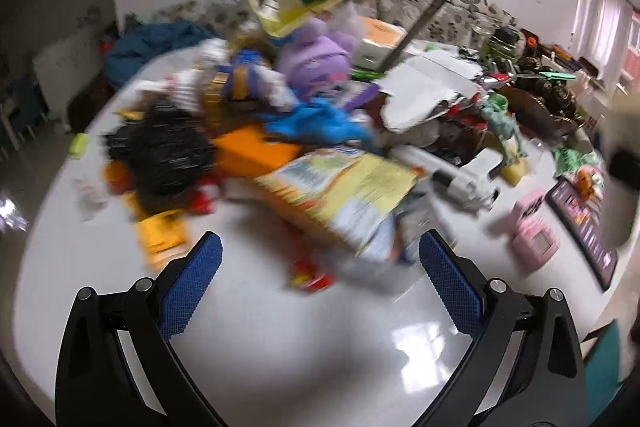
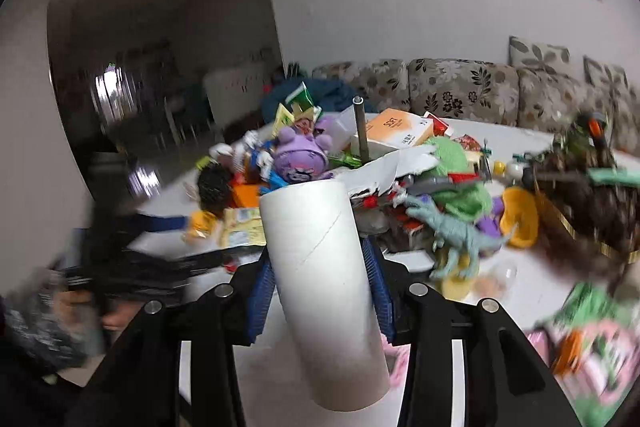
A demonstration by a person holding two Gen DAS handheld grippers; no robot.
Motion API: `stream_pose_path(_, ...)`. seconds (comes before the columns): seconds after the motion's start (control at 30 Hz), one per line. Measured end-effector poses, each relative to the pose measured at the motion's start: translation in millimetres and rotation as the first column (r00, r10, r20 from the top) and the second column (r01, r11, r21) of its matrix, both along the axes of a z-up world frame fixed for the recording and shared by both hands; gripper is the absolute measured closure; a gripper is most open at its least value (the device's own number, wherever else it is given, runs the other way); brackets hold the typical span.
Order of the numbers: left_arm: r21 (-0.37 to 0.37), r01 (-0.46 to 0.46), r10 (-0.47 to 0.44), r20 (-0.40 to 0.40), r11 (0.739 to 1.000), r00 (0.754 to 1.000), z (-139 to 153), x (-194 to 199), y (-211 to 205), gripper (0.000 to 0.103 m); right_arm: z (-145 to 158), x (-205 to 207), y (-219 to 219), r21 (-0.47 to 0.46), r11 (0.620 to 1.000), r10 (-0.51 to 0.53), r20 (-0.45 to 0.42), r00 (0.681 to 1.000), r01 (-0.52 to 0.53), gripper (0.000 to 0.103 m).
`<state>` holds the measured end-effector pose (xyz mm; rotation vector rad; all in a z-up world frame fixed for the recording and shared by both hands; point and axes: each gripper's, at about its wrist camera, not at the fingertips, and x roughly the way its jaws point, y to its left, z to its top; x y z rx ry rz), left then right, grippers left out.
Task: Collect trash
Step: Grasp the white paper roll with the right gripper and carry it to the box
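My right gripper (image 2: 318,255) is shut on a white cardboard tube (image 2: 320,219), which stands tilted between the blue pads above the white table (image 2: 412,259). My left gripper (image 1: 320,239) is open and holds nothing. It hovers over the table (image 1: 280,339) just in front of a yellow snack bag (image 1: 352,195) at the near edge of a big clutter pile. The left wrist view is blurred by motion.
The pile holds a purple plush (image 1: 316,59), a black mesh lump (image 1: 160,147), torn white cardboard (image 1: 424,83), an orange box (image 2: 400,131) and a toy dinosaur (image 2: 456,235). A pink toy (image 1: 534,235) lies to the right. A floral sofa (image 2: 460,87) stands behind the table.
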<state>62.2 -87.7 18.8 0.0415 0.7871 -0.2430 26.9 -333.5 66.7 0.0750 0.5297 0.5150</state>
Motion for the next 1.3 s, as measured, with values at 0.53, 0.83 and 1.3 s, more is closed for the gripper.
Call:
stream_pose_path(0.53,-0.234,-0.02,0.012,-0.04,0.972,0.999,14.0,19.4,28.1,0.094,-17.8,-27.0,3.8,0.038,0.999,-0.014,0.007,1.0,0.014,0.06)
stream_pose_path(0.83,-0.12,0.158,-0.115,0.303,0.98,0.946,103.4,-85.2,49.1,0.096,-0.8,-50.3,39.0,0.035,0.997,0.061,0.021,0.998,-0.062,0.063)
stream_pose_path(1.3,0.006,0.35,-0.35,0.032,0.937,0.936,-22.9,-234.8,71.9,0.096,-45.4,-134.0,73.6,0.124,0.966,0.249,-0.197,0.948,-0.228,0.063)
